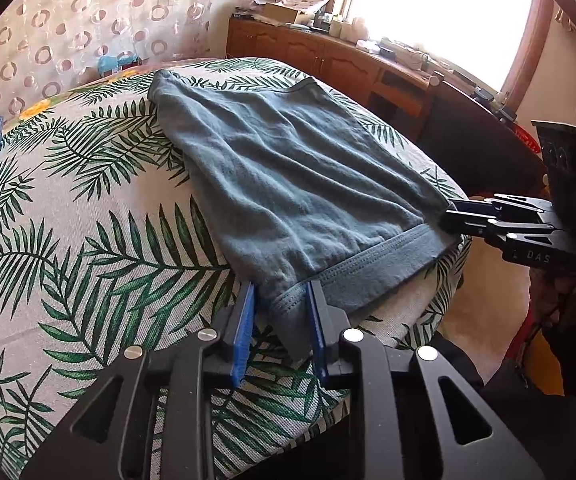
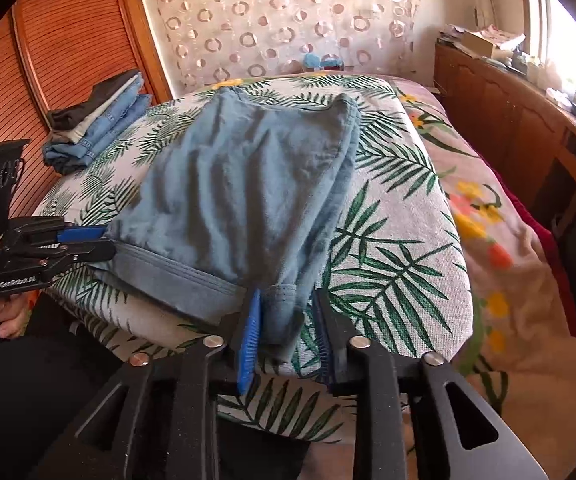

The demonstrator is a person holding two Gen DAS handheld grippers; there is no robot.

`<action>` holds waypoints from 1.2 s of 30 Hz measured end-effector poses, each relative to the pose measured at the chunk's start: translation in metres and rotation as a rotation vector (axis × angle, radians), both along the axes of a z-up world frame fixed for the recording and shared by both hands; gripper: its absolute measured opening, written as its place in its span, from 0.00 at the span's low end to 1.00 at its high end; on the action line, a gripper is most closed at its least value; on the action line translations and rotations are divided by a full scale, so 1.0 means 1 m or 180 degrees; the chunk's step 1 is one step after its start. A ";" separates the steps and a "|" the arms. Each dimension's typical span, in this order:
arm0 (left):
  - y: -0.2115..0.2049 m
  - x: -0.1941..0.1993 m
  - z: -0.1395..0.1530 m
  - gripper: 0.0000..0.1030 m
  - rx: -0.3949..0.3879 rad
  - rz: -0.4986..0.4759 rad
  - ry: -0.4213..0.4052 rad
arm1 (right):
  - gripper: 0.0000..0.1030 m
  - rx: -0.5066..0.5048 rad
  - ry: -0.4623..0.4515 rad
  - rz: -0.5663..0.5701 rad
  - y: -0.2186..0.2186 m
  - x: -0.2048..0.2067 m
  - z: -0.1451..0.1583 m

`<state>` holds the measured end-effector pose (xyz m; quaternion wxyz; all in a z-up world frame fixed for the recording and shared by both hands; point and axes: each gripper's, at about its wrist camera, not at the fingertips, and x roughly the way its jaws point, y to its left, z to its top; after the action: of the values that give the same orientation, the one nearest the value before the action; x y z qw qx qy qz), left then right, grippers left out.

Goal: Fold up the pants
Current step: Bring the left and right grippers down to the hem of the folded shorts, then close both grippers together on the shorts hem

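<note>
One folded clothes pile (image 2: 95, 128), clear only in right wrist view.

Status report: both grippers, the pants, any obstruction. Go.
Left gripper and right gripper each straddle a waistband corner, jaws not pinching. Blue-grey pants folded flat on leaf-print cover. Stack of folded clothes sits clear.

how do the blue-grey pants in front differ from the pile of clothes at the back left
The blue-grey pants lie alone as one wide folded piece in the middle of the leaf-print cover; the pile of clothes is several smaller folded pieces stacked at its far left edge. The pants are one dull blue-grey; the pile mixes denim blue, black and pale layers. Both rest folded on the same cover.
</note>
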<state>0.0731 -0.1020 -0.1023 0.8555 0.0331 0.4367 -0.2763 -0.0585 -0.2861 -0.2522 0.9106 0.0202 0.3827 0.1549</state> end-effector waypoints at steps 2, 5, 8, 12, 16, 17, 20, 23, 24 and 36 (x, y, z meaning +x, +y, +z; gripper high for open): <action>0.000 0.000 0.000 0.25 -0.0009 0.0004 0.0003 | 0.32 0.0065 0.0019 -0.0012 -0.002 0.003 -0.001; 0.000 0.000 -0.001 0.26 -0.0018 0.0013 0.0008 | 0.32 0.0129 0.0055 0.0005 -0.001 0.005 -0.003; 0.001 0.001 -0.001 0.27 -0.0028 0.0020 0.0011 | 0.32 0.0166 0.0044 0.0027 -0.001 0.008 -0.004; 0.001 0.001 -0.002 0.27 -0.0048 0.0021 0.0010 | 0.32 0.0190 0.0002 0.0055 0.000 0.012 -0.007; 0.001 0.000 -0.002 0.28 -0.0041 0.0022 0.0008 | 0.30 0.0169 -0.0025 0.0081 0.002 0.009 -0.008; 0.002 0.001 -0.002 0.28 -0.0039 0.0022 0.0008 | 0.27 0.0184 -0.0031 0.0104 0.002 0.009 -0.009; 0.002 0.001 -0.002 0.32 -0.0050 0.0014 0.0011 | 0.26 0.0186 -0.0054 0.0109 0.001 0.008 -0.009; -0.001 -0.001 -0.002 0.39 -0.0056 -0.0041 0.0001 | 0.26 0.0191 -0.0062 0.0112 0.001 0.007 -0.010; -0.003 -0.002 -0.002 0.39 -0.0024 -0.0041 -0.0015 | 0.26 0.0196 -0.0062 0.0113 0.000 0.007 -0.010; 0.003 -0.008 -0.002 0.39 0.0067 0.0100 -0.0039 | 0.26 0.0273 -0.0059 0.0093 -0.003 0.006 -0.011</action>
<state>0.0650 -0.0993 -0.1043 0.8620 0.0369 0.4348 -0.2581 -0.0526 -0.2886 -0.2631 0.9100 0.0522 0.3675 0.1847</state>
